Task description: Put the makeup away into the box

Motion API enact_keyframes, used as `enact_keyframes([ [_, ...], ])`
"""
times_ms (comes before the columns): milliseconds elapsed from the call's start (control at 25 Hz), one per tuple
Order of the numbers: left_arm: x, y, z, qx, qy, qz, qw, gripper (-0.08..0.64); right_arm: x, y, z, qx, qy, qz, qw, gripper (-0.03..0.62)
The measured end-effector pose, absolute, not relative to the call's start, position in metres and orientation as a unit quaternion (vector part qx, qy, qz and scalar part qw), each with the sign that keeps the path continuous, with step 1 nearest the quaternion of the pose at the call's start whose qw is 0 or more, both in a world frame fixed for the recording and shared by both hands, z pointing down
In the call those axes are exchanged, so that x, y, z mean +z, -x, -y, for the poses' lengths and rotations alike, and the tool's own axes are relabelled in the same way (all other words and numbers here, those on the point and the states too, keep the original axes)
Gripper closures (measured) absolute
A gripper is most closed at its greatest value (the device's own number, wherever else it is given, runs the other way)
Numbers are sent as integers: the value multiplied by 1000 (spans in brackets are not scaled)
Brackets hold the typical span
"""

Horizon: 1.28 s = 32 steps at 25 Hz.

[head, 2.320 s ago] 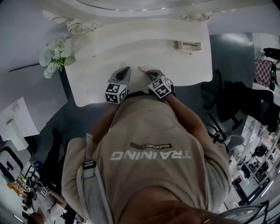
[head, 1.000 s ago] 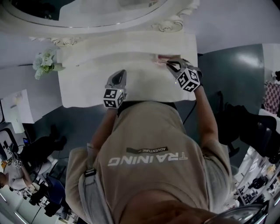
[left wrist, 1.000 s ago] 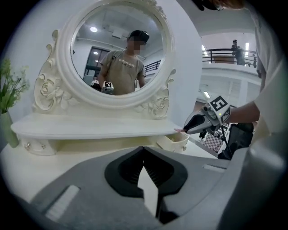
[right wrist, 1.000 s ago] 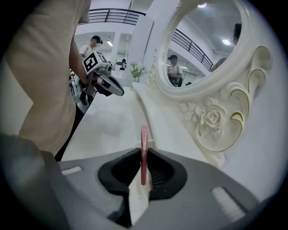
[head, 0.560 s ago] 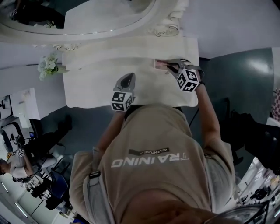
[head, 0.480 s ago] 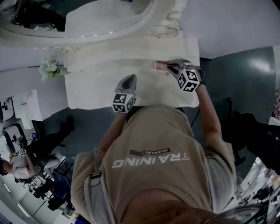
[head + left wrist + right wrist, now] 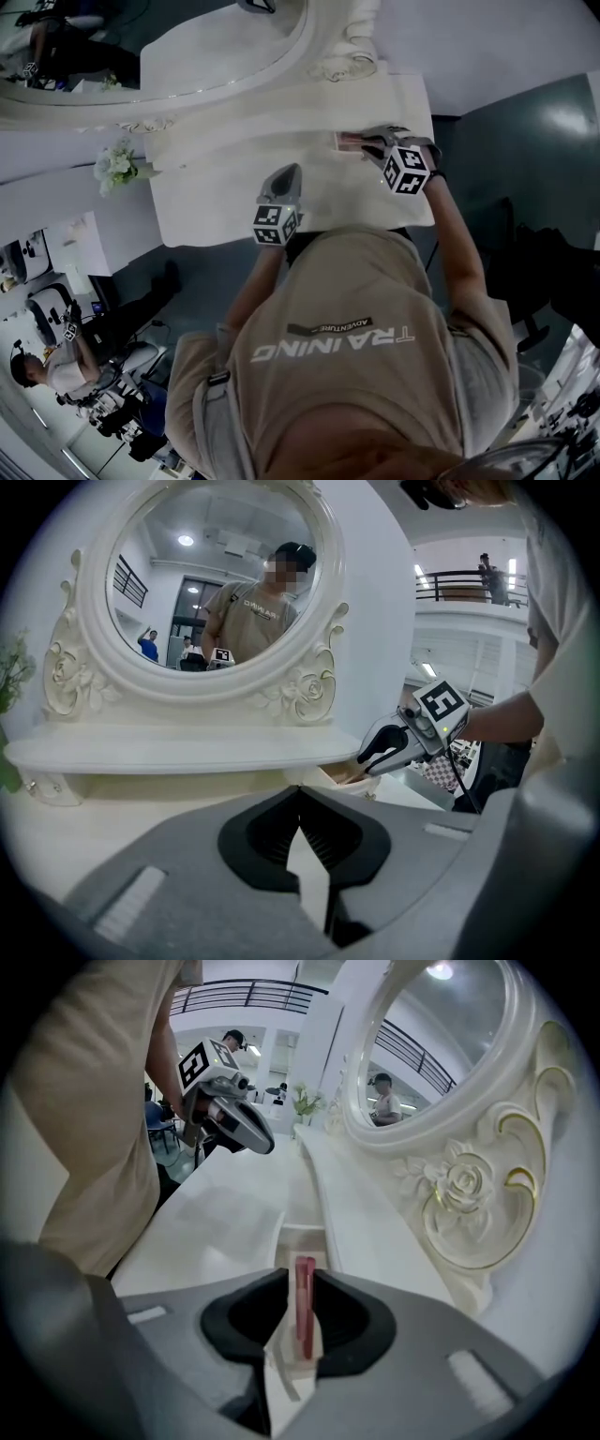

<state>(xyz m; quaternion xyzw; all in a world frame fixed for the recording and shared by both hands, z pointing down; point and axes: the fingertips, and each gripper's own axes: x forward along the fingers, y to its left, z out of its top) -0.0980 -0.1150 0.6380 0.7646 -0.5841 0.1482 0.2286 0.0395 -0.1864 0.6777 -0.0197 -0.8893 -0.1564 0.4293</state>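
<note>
Just changed: the right gripper has gone from the front middle of the desk over to the box. The box stands on the right part of the desk, close under the mirror's shelf. The jaws of this gripper have just been opening there.
Right jaws: a little apart and pointing down into the box. The pink makeup stick shows between them. It seems to be no longer pressed, though the gap beside it is small.
Task's thing: the pink makeup stick lies lengthwise over the inside of the box, just under the right jaws.
Meaning for the task: I judge that this stick is being let go into the box, so this item is almost finished. The gripper has only to lift away without dragging the stick out again.
Left gripper: it hovers over the front middle of the desk. Its jaws are narrow, with only a thin gap, and nothing is between them.
Count, makeup: one stick is visible. I see no other makeup on the desk.
Count, boxes: one.
Count, grippers: two.
Count, other things: one oval mirror and one bunch of white flowers at the desk's left end.
</note>
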Motion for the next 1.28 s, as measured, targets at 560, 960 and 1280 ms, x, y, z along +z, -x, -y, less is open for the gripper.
enact_keyframes([
  [560, 646, 66, 107, 158, -787, 549, 230, 560, 656, -74, 180, -116, -72, 916, 378, 516],
  [960, 651, 33, 128, 154, -795, 533, 243, 560, 685, -134, 166, 48, -180, 925, 331, 588],
  [1280, 675, 14, 133, 192, -804, 500, 258, 560, 710, -138, 181, 123, -246, 912, 305, 588],
])
